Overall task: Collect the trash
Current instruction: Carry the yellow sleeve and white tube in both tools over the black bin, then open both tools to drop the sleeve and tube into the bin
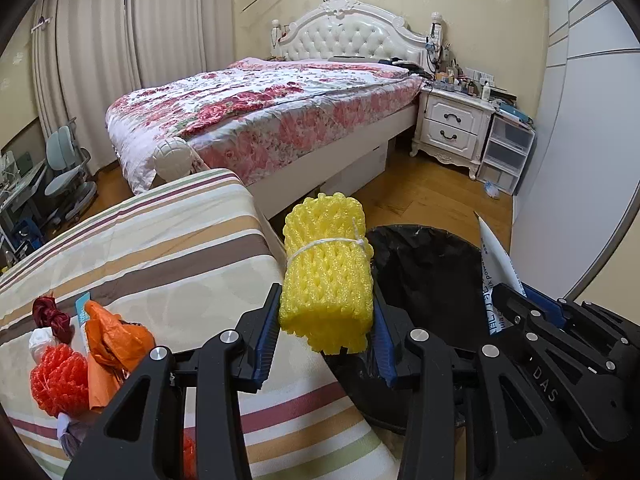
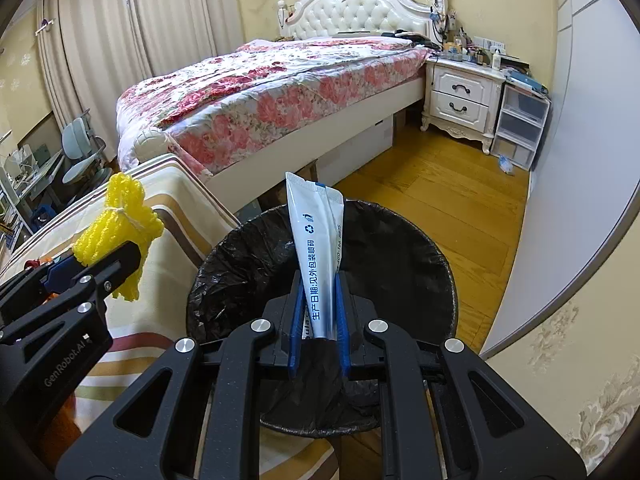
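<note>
A yellow foam fruit net bundle point(image 1: 326, 276), tied round its middle with white string, sits clamped between the blue pads of the left gripper point(image 1: 326, 336) at the lower centre of the left wrist view. It hangs over the edge where a striped cloth surface point(image 1: 160, 248) meets the rim of a trash bin lined with a black bag point(image 1: 432, 272).

In the right wrist view, the right gripper point(image 2: 319, 320) is closed on a white and blue sachet point(image 2: 316, 236) with printed Chinese text. The sachet stands upright at centre frame, above the open mouth of the bin.

At the lower left of the left wrist view, more litter lies on the striped cloth: an orange plastic wrapper point(image 1: 112, 340), a red foam net point(image 1: 60, 376) and a dark red knotted piece point(image 1: 50, 314).

Behind, a bed with a floral quilt point(image 1: 260, 116) fills the upper centre, with a white nightstand point(image 1: 454, 124) to its right.
</note>
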`<act>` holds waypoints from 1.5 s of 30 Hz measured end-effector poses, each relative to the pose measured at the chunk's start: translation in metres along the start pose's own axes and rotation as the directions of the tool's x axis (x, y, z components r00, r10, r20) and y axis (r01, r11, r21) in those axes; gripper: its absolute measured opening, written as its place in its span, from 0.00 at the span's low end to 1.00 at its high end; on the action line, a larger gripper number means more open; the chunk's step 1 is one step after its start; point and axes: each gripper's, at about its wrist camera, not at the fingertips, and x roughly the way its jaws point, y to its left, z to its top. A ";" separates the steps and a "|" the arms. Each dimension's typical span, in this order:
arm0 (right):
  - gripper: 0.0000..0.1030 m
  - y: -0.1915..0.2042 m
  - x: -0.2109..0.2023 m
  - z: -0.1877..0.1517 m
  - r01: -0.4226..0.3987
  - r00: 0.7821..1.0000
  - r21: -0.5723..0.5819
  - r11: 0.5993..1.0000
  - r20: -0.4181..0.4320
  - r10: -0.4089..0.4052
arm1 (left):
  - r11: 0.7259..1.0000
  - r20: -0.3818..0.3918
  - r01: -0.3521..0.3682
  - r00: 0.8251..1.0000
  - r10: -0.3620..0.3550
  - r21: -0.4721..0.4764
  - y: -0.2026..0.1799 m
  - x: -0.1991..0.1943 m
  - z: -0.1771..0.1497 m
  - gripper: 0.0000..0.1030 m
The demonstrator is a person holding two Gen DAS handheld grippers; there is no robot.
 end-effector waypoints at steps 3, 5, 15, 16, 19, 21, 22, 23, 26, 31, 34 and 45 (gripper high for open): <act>0.14 -0.005 0.005 0.001 0.001 1.000 0.008 1.000 -0.009 -0.001 | 1.000 -0.012 -0.003 1.000 0.003 0.009 -0.004 0.006 0.002 0.40; 0.14 -0.007 0.007 0.002 0.002 1.000 0.014 1.000 -0.014 -0.001 | 1.000 -0.020 -0.006 1.000 0.006 0.016 -0.007 0.010 0.004 0.40; 0.24 -0.015 0.011 0.005 0.007 1.000 0.040 0.999 -0.018 -0.006 | 1.000 -0.027 -0.015 1.000 0.015 0.023 -0.012 0.018 0.003 0.64; 0.24 -0.016 0.012 0.005 0.007 1.000 0.043 0.999 -0.018 -0.006 | 1.000 -0.031 -0.014 0.999 0.015 0.023 -0.012 0.019 0.003 0.67; 0.26 -0.018 0.012 0.005 0.010 1.000 0.049 0.999 -0.021 -0.009 | 1.000 -0.032 -0.011 0.999 0.012 0.022 -0.013 0.020 0.002 0.73; 0.27 -0.020 0.012 0.004 0.014 1.000 0.052 0.999 -0.021 -0.013 | 1.000 -0.035 -0.009 0.999 0.009 0.023 -0.013 0.020 0.002 0.75; 0.27 -0.020 0.012 0.005 0.015 1.000 0.054 0.998 -0.021 -0.014 | 1.000 -0.034 -0.011 0.999 0.012 0.023 -0.013 0.020 0.002 0.75; 0.28 -0.021 0.012 0.004 0.016 1.000 0.057 0.998 -0.021 -0.014 | 1.000 -0.034 -0.012 0.999 0.012 0.021 -0.012 0.020 0.002 0.76; 0.29 -0.022 0.012 0.004 0.020 1.000 0.061 0.998 -0.022 -0.018 | 1.000 -0.035 -0.014 0.999 0.015 0.012 -0.010 0.018 0.002 0.77; 0.33 -0.021 0.009 0.002 0.024 0.999 0.064 0.998 -0.022 -0.023 | 1.000 -0.034 -0.023 0.999 0.023 -0.003 -0.004 0.013 0.002 0.77; 0.33 -0.021 0.004 0.000 0.021 1.000 0.066 0.998 -0.021 -0.020 | 1.000 -0.033 -0.024 0.999 0.024 -0.015 0.002 0.007 0.002 0.77; 0.35 0.003 -0.021 -0.013 -0.011 1.000 0.045 0.999 -0.017 0.012 | 0.998 -0.023 -0.045 0.999 0.044 -0.039 0.029 -0.031 -0.007 0.77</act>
